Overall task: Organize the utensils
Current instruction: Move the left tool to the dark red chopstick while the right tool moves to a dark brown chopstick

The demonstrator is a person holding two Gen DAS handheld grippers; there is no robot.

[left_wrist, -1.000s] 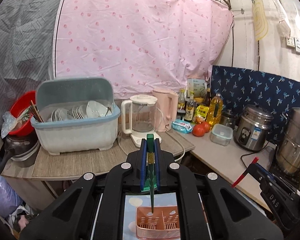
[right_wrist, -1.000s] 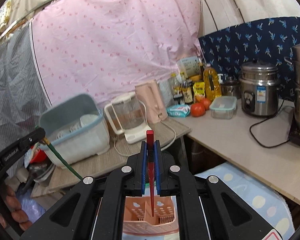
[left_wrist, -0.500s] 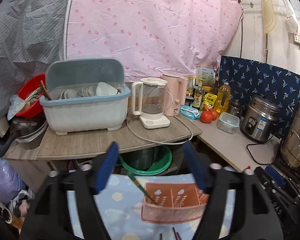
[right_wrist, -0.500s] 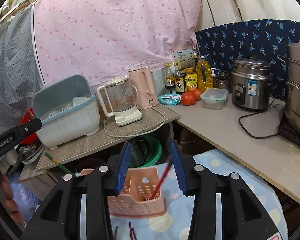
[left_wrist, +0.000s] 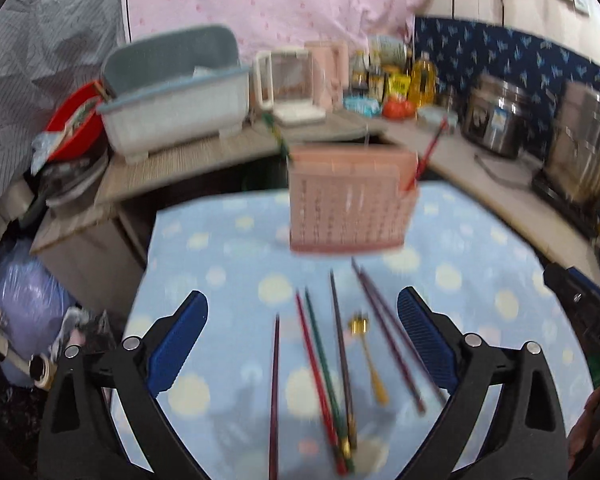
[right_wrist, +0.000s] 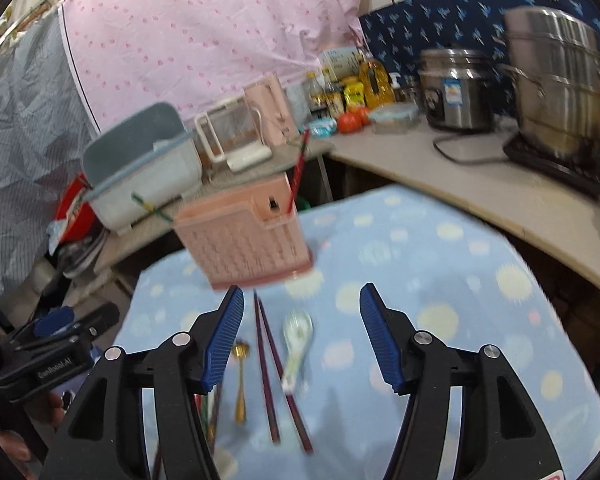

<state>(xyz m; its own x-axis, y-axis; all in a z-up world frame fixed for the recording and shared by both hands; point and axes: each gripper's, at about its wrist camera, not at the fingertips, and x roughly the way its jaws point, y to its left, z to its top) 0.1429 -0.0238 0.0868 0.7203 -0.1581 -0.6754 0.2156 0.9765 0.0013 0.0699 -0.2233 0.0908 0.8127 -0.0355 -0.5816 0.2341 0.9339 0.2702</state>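
A pink slotted utensil basket (left_wrist: 346,200) (right_wrist: 246,236) stands on the blue dotted cloth, with a green chopstick (left_wrist: 274,130) (right_wrist: 150,208) leaning out at its left and a red chopstick (left_wrist: 428,154) (right_wrist: 298,172) at its right. In front of it lie several loose chopsticks (left_wrist: 324,372) (right_wrist: 274,372), a small gold spoon (left_wrist: 370,356) (right_wrist: 241,376) and a white ceramic spoon (right_wrist: 296,340). My left gripper (left_wrist: 302,340) hangs over the chopsticks, jaws opening wide, nothing between them. My right gripper (right_wrist: 300,332) hovers above the white spoon, jaws opening, nothing gripped.
Behind the cloth a wooden counter (left_wrist: 204,156) carries a dish rack (left_wrist: 176,92), a blender jug (left_wrist: 288,80), a pink kettle, bottles and tomatoes. Steel cookers (right_wrist: 456,88) and a large pot (right_wrist: 560,84) stand on the right counter. A red basin (left_wrist: 74,120) sits at far left.
Both grippers let go of their chopsticks, green from the left and red from the right, which now stand in the basket. Both jaws have opened and drawn back and down over the loose utensils.
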